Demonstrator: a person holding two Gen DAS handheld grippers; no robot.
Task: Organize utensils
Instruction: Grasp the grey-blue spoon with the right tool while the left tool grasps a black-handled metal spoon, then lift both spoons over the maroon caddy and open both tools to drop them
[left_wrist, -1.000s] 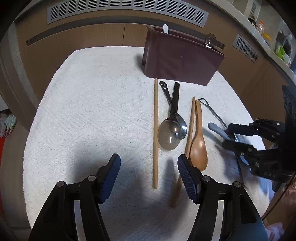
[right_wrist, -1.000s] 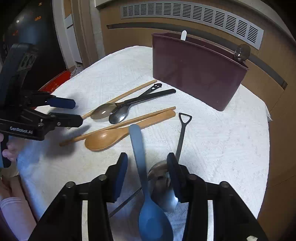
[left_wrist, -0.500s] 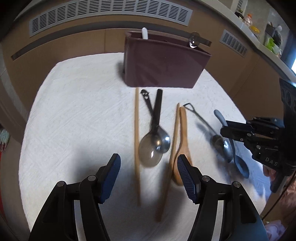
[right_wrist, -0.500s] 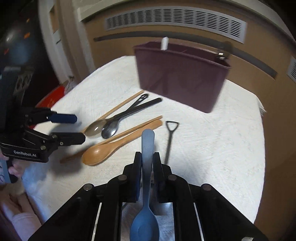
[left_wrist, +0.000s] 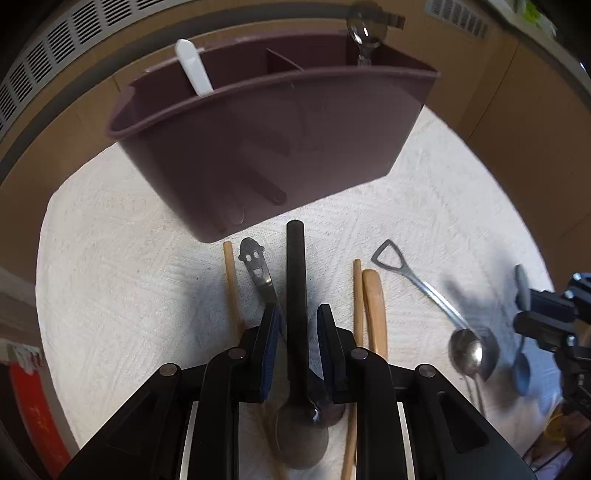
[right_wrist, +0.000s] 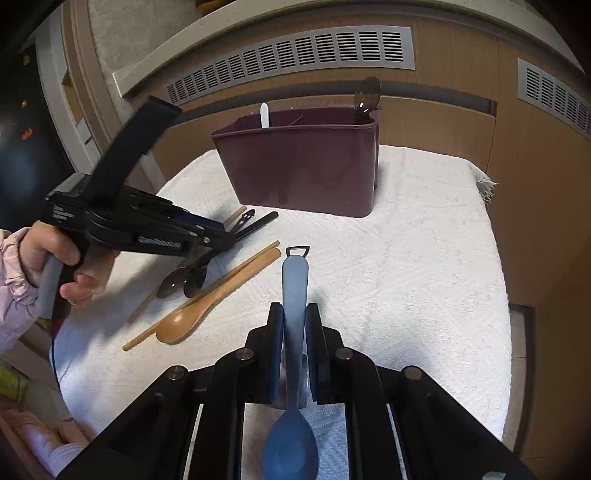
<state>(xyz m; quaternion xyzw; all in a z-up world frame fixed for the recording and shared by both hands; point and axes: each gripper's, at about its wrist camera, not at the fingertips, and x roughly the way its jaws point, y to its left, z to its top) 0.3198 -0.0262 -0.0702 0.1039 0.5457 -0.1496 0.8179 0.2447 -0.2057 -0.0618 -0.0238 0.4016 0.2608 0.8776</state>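
Now narrowed from wide, left gripper (left_wrist: 294, 325) closing around black-handled spoon (left_wrist: 296, 295) near towel's (right_wrist: 406, 258) near edge; right gripper (right_wrist: 294, 328) clamped on blue spoon (right_wrist: 294, 291), lifted, next for holder (right_wrist: 299, 173).

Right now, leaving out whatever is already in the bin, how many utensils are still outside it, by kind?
Spoons: 5 (black-handled spoon, smiley-handled spoon, wooden spoon, shovel-handled spoon, blue spoon)
Chopsticks: 2
Total: 7
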